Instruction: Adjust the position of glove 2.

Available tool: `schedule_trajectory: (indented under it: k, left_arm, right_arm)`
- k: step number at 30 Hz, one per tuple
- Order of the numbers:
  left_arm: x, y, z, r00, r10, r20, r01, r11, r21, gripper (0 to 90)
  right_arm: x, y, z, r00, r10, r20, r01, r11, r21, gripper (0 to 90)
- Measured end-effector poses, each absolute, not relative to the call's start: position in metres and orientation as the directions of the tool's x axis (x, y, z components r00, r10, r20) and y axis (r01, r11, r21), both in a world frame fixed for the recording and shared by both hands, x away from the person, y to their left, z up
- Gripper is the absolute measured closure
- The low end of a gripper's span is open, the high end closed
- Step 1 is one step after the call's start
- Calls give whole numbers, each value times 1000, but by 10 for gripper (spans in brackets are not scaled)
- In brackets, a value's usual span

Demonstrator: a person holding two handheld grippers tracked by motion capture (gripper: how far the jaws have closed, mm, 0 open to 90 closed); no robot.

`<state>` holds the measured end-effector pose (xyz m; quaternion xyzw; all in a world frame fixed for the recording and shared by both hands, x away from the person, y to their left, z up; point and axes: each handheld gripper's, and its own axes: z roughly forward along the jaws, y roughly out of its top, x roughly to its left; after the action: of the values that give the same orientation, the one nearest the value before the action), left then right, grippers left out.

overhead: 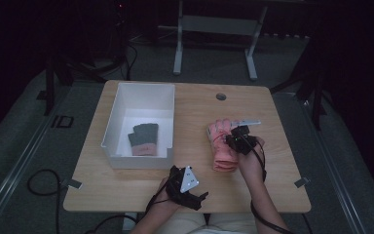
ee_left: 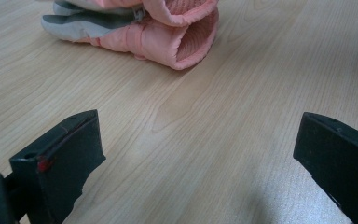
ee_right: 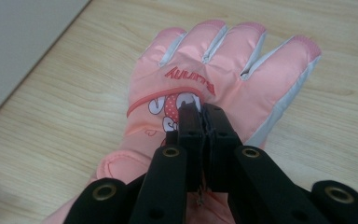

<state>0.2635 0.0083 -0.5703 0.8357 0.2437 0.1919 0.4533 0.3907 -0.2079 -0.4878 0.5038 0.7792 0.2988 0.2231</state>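
Pink glove (ee_right: 223, 70) – white finger seams, red lettering, red-and-white cartoon print, grey palm side. Grey glove (overhead: 143, 139) with pink cuff in white bin (overhead: 143, 92). Light wood-grain table (overhead: 199, 112) – black grippers (overhead: 241, 139).

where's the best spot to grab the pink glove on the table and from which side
Probably the padded back of the pink glove, near its middle, taken from above. It lies flat, printed side up, so only a pinch of raised fabric gives the jaws something to close on. The right gripper is shut there now. The open cuff facing the open left gripper is another option, reached level along the table.
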Motion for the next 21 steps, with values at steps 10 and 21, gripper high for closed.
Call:
schedule_trajectory:
  k: [10, 21]
  left_arm:
    - [264, 11, -570, 803, 591, 76, 246, -446, 861, 9]
    - [266, 12, -569, 800, 595, 73, 252, -445, 859, 9]
  right_arm:
    - [395, -211, -503, -424, 905, -48, 640, 336, 691, 837]
    - [388, -220, -478, -487, 873, 28, 594, 308, 743, 621]
